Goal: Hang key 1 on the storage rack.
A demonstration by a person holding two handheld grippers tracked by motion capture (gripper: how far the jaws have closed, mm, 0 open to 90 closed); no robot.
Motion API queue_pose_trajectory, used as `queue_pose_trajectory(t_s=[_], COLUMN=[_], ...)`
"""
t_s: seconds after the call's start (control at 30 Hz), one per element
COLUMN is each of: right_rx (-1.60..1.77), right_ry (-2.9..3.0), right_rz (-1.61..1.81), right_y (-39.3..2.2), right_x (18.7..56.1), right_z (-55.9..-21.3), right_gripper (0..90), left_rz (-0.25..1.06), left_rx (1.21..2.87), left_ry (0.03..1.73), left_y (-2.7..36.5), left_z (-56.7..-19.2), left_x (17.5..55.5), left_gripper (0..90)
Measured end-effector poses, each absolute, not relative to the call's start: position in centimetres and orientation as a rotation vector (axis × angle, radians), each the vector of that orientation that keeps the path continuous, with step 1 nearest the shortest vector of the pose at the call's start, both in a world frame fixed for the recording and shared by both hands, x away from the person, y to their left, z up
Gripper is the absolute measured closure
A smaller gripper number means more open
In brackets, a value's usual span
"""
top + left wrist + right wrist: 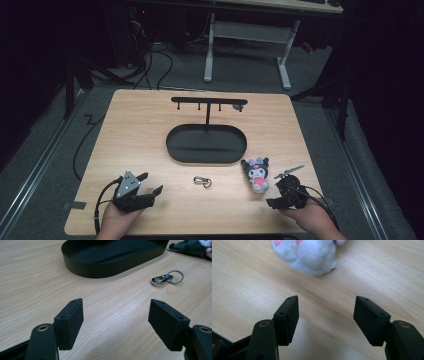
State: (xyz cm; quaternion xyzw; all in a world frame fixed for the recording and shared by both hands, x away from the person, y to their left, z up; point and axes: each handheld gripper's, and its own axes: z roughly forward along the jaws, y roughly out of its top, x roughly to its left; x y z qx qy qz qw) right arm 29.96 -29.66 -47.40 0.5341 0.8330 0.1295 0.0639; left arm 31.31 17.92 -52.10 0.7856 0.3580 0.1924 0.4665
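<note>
Two grippers, both with jaws spread and nothing in them: my left gripper [116, 323] idles near the small silver metal keyring clip [166, 279]. My right gripper [325, 320] sits just short of the fluffy white-and-black plush toy [308, 255], lying on the light wooden table [150, 130] beside the black oval metal tray [206, 145].

High view dim, surroundings near black; gripper views brighter, soft shadows, far edges blurred.

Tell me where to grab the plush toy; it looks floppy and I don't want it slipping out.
Grip the plush across its white, rounded body, the widest and firmest part, not the dark ears. Come from the near side with the right tool, whose jaws stand open with nothing between them, facing that body. The plush lies flat on the table, so a low, level approach probably suits it best.
</note>
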Motion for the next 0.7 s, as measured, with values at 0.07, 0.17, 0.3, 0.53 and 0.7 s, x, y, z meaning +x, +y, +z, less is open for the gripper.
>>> queue_pose_trajectory(t_s=[0.07,0.17,0.3,0.53,0.7], right_rx=[1.619,1.636,1.628,1.645,1.675], right_ry=[2.537,2.568,2.579,2.569,2.555], right_rz=[0.362,0.329,0.31,0.293,0.308], right_y=[-29.4,-29.1,-28.8,-27.7,-26.7], right_x=[30.0,30.2,30.4,31.4,32.7], right_z=[-47.4,-47.2,-47.0,-46.7,-46.6], right_gripper=[36.8,35.5,34.4,26.9,20.3], left_rz=[0.471,0.47,0.468,0.468,0.467], left_rx=[1.926,1.928,1.929,1.938,1.938], left_ry=[0.88,0.877,0.875,0.87,0.871], left_y=[17.9,17.9,17.9,17.8,17.9], left_z=[-52.1,-52.1,-52.1,-52.2,-52.2], left_x=[31.3,31.3,31.3,31.3,31.4], left_gripper=[28.8,28.9,28.8,28.8,28.7])
